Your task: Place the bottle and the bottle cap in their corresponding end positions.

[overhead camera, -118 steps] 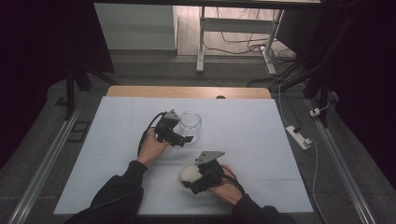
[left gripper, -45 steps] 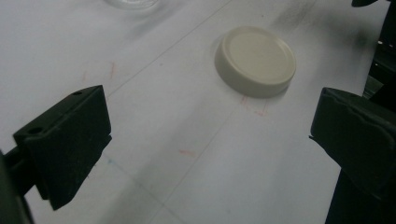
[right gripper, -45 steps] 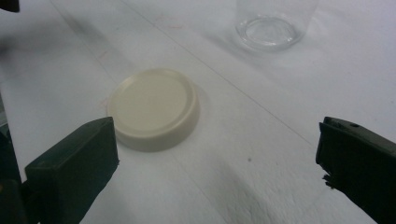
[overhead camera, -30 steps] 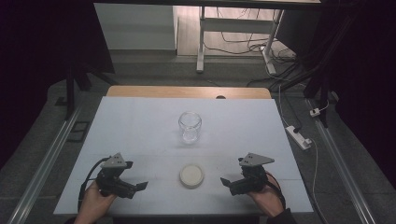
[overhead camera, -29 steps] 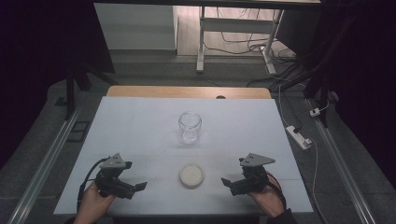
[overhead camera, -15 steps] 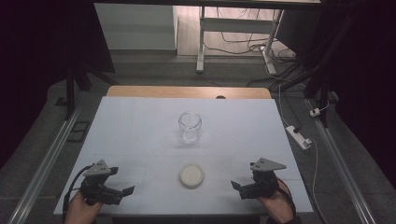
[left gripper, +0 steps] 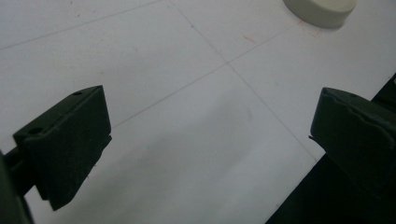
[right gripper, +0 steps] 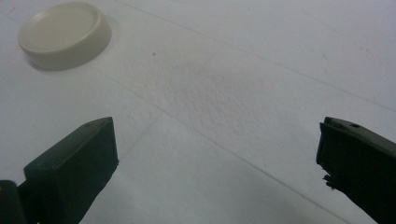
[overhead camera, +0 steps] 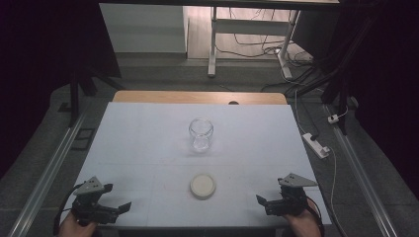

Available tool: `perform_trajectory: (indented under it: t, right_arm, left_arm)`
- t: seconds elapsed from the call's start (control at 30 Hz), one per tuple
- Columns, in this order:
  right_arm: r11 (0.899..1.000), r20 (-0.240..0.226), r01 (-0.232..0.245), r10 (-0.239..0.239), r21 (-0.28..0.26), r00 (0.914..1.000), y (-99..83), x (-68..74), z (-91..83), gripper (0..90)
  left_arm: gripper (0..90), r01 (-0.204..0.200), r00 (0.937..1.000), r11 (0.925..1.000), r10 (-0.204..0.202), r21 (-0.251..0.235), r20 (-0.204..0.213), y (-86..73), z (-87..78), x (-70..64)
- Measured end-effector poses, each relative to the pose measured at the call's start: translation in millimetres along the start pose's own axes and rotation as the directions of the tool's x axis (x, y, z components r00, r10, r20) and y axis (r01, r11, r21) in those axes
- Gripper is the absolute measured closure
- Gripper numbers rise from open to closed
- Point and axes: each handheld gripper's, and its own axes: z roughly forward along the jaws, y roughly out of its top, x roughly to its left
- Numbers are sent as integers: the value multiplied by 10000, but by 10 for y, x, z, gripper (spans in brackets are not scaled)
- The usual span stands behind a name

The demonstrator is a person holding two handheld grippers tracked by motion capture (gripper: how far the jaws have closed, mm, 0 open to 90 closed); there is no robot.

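A clear glass jar [overhead camera: 201, 134] stands upright and lidless at the middle of the white table [overhead camera: 148, 143]. Its cream round lid [overhead camera: 202, 185] lies flat on the table in front of it, also seen as the lid [left gripper: 319, 10] and the lid [right gripper: 65, 34] in the gripper views. My left gripper [overhead camera: 123, 208] sits at the near left corner, open and empty, far left of the lid. My right gripper [overhead camera: 261, 201] rests at the near right edge, open and empty, to the right of the lid. Wide-apart jaws frame bare table in both gripper views.
The table's near edge runs just under both grippers. A wooden strip [overhead camera: 197, 97] borders the far edge. A power strip [overhead camera: 316, 144] and cables lie on the floor to the right. Metal rails [overhead camera: 44, 177] flank the table.
Both hands have drawn back from the jar and lid toward the near corners, left gripper to the left, right gripper to the right. The jar and lid stay put.
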Motion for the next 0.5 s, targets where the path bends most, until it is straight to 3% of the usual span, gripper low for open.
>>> perform_trajectory:
  t: [0.37,0.5]
  right_arm:
    - [9987,323,-499,496,97,9982,-111,-64,-142,0]
    - [9980,315,-602,596,181,9977,-133,-65,-176,0]
  left_arm:
    - [0,264,9989,9995,-258,144,-384,-119,-77,20]
    - [0,289,9960,9989,-256,376,-854,-161,-106,12]
